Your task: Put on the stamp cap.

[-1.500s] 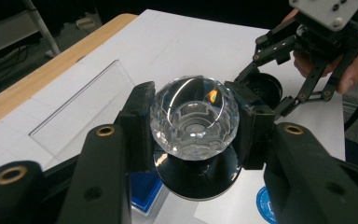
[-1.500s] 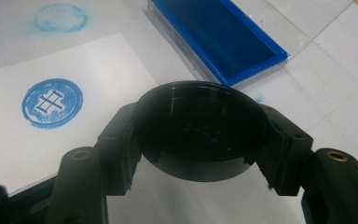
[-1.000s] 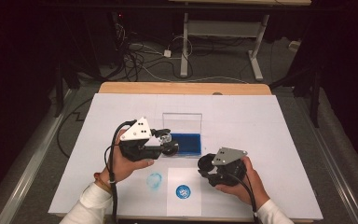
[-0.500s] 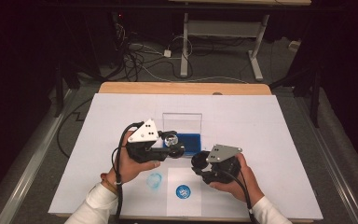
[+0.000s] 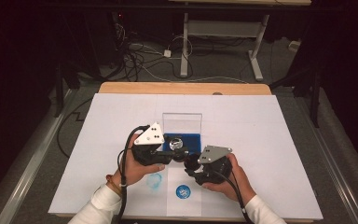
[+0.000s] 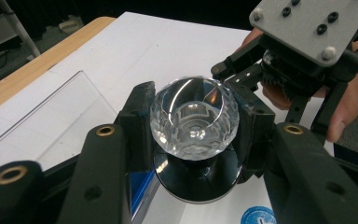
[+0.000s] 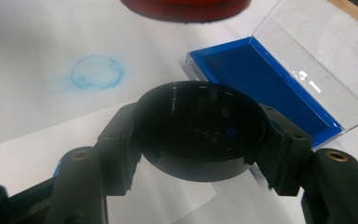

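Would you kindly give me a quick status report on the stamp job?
Left gripper shut on crystal stamp. Right gripper shut on black cap. Ink pad open, just behind; nothing in the way.

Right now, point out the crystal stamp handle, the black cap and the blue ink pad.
crystal stamp handle (image 6: 194, 119), left gripper view, faceted top
black cap (image 7: 200, 126), right gripper view, flat top face
blue ink pad (image 7: 265, 88), right gripper view, inked surface

We see clear faceted stamp knob (image 6: 194, 119) centre frame; black round cap (image 7: 200, 128) centre; blue ink pad (image 7: 265, 91) right; smudged pale-blue ring print (image 7: 96, 72) upper left on white paper (image 7: 23, 56).
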`<action>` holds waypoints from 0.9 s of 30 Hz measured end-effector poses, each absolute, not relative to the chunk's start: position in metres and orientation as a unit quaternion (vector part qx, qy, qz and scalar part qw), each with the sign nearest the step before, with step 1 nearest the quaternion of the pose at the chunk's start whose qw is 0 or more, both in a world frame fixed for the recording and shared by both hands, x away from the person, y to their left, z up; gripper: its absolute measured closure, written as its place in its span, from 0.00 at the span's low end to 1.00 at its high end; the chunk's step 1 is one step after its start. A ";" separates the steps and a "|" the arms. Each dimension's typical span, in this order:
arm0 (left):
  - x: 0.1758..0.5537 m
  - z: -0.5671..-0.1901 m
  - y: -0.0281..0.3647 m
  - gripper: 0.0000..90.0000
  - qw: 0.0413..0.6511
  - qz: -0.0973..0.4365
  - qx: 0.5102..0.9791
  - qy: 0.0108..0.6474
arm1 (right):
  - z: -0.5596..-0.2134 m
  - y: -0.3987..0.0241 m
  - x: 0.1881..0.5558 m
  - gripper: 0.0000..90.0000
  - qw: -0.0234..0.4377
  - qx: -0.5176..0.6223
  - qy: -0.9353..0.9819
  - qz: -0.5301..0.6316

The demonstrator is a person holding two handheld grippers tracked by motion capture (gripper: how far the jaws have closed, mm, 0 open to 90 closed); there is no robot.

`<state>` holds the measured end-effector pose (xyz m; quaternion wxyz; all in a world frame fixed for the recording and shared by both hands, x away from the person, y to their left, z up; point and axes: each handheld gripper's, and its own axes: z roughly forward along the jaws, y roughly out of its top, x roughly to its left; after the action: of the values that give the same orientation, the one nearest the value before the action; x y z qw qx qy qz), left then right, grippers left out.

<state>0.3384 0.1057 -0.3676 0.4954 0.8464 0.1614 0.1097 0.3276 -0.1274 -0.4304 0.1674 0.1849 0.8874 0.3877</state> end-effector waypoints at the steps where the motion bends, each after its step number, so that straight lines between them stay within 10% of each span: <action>1: 0.339 -0.369 0.105 0.60 0.499 0.104 0.845 0.164 | -0.430 -0.126 0.328 0.43 0.167 0.186 0.887 0.388; 27: 0.335 -0.386 0.088 0.60 0.494 0.095 0.851 0.149 | -0.430 -0.117 0.327 0.43 0.142 0.192 0.872 0.426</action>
<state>0.3349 0.0877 -0.3857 0.4941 0.8512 0.1494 0.0948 0.3267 -0.1167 -0.4297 0.1424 0.1924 0.8725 0.4261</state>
